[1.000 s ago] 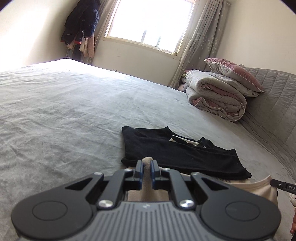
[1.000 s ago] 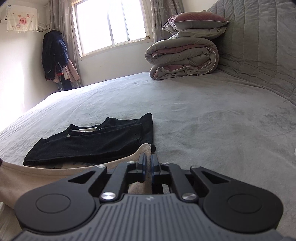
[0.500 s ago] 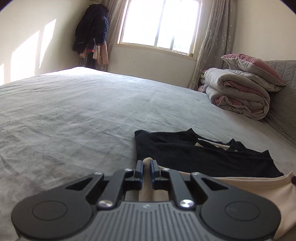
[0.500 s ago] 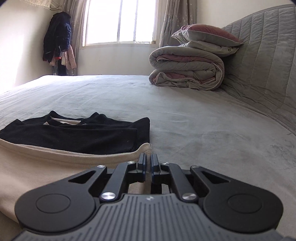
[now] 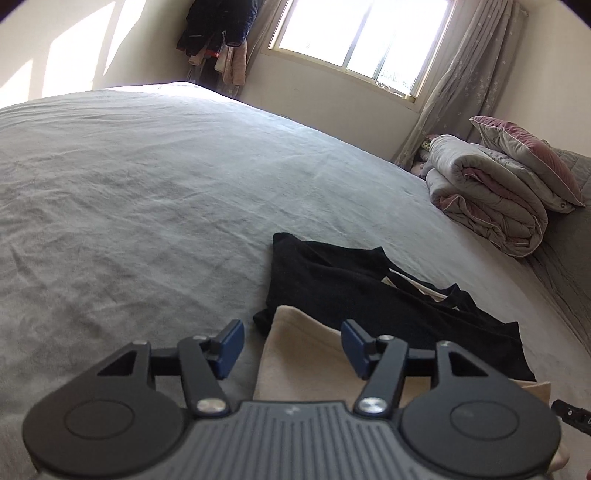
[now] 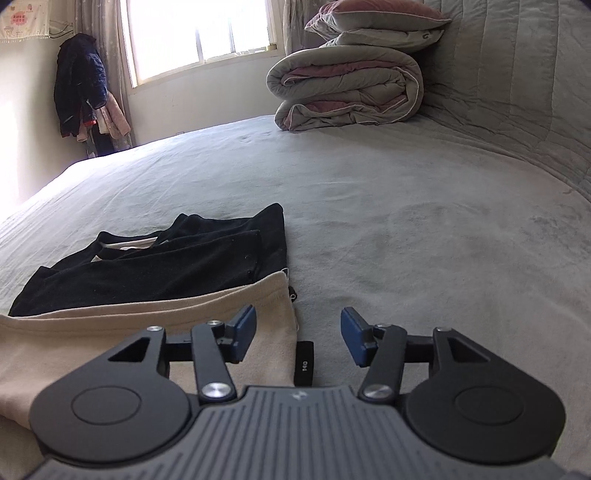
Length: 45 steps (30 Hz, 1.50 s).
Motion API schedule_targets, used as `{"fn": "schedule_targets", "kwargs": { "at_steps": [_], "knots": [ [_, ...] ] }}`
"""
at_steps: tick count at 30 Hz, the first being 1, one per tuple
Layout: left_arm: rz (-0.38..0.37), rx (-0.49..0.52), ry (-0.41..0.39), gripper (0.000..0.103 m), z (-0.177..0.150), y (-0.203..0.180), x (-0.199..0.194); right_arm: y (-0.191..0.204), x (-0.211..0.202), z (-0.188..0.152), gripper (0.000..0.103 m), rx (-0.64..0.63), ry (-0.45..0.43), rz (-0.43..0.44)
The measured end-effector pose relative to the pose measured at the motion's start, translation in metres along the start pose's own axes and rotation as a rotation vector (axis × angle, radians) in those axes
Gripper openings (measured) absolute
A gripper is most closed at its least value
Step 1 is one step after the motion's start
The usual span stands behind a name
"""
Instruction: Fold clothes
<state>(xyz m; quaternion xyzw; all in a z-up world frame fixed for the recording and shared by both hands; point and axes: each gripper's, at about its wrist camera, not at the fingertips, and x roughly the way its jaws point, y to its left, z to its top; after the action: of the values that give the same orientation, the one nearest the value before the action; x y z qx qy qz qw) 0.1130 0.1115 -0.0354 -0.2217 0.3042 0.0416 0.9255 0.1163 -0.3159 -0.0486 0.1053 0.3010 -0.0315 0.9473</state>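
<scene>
Left wrist view looks along a grey bed (image 5: 147, 206), with the left gripper (image 5: 291, 347) held low over it, its blue fingers (image 5: 231, 349) spread wide apart and holding nothing. Between and just under them lies the folded edge of a beige garment (image 5: 303, 354), flat on the bed. A black garment (image 5: 369, 295) lies folded just beyond it, its near edge tucked under the beige one; its long axis runs from near left to far right across this view. At the far right edge a small dark piece of the other tool shows, too little to tell more.

Right wrist view shows the same two garments from the other side: the black garment (image 6: 155, 269) stretches leftward, with the beige garment (image 6: 147, 328) overlapping its near edge, long side running left to right. The right gripper (image 6: 298, 334) hovers at the beige piece's right end, fingers (image 6: 245, 332) parted wide and gripping nothing; one finger is over the cloth, the other over bare bed (image 6: 424, 221). A small black tag (image 6: 304, 363) marked with digits sticks out at that end.

Beyond, one window (image 6: 199, 33) is bright, curtains hang on both its sides, dark coats (image 6: 79, 85) hang in the corner, and one rolled quilt (image 6: 347, 88) carries two pillows (image 6: 376, 22) against the padded grey headboard (image 6: 517, 74).
</scene>
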Motion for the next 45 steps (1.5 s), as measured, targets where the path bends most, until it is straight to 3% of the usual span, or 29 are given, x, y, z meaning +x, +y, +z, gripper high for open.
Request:
{"fn": "schedule_targets", "kwargs": {
  "at_steps": [4,8,12,17,18,19,21,27,32,37,39,40,42,45],
  "knots": [
    [-0.044,-0.231,0.104,0.060,0.000,0.037,-0.007,-0.025,-0.012,-0.001,0.055,0.173,0.087,0.036],
    [-0.119,-0.339,0.147,0.060,-0.003,0.051,-0.021,-0.043,-0.026,-0.005,0.055,0.294,0.134,0.063],
    [-0.159,-0.296,0.187,0.059,-0.008,0.042,-0.028,-0.042,-0.037,-0.010,0.055,0.296,0.150,0.116],
    [-0.116,-0.223,0.244,0.056,-0.021,0.034,-0.024,-0.035,-0.038,-0.019,0.055,0.276,0.189,0.162],
    [-0.111,-0.219,0.242,0.050,-0.023,0.034,-0.024,-0.035,-0.038,-0.021,0.050,0.290,0.193,0.176],
    [-0.107,-0.213,0.240,0.035,-0.024,0.034,-0.023,-0.035,-0.037,-0.022,0.045,0.303,0.197,0.191],
    [-0.122,-0.213,0.239,0.015,-0.026,0.035,-0.022,-0.033,-0.034,-0.025,0.020,0.304,0.185,0.222],
    [-0.211,-0.224,0.175,0.013,-0.015,0.047,-0.047,-0.035,-0.045,-0.020,0.014,0.288,0.125,0.264],
    [-0.220,-0.160,0.228,0.013,-0.019,0.052,-0.047,-0.042,-0.052,-0.018,0.014,0.234,0.150,0.280],
    [-0.172,-0.091,0.304,0.018,-0.034,0.057,-0.032,-0.039,-0.034,-0.037,0.015,0.140,0.238,0.229],
    [-0.169,-0.097,0.299,0.022,-0.031,0.059,-0.033,-0.034,-0.038,-0.035,0.028,0.112,0.223,0.222],
    [-0.160,-0.092,0.277,0.031,-0.028,0.058,-0.036,-0.032,-0.040,-0.033,0.032,0.097,0.213,0.215],
    [-0.130,-0.069,0.214,0.052,-0.022,0.056,-0.044,-0.028,-0.047,-0.030,0.057,0.047,0.167,0.174],
    [-0.110,-0.014,0.140,0.066,-0.014,0.044,-0.047,-0.016,-0.052,-0.026,0.062,-0.039,0.076,0.121]
  ]
}}
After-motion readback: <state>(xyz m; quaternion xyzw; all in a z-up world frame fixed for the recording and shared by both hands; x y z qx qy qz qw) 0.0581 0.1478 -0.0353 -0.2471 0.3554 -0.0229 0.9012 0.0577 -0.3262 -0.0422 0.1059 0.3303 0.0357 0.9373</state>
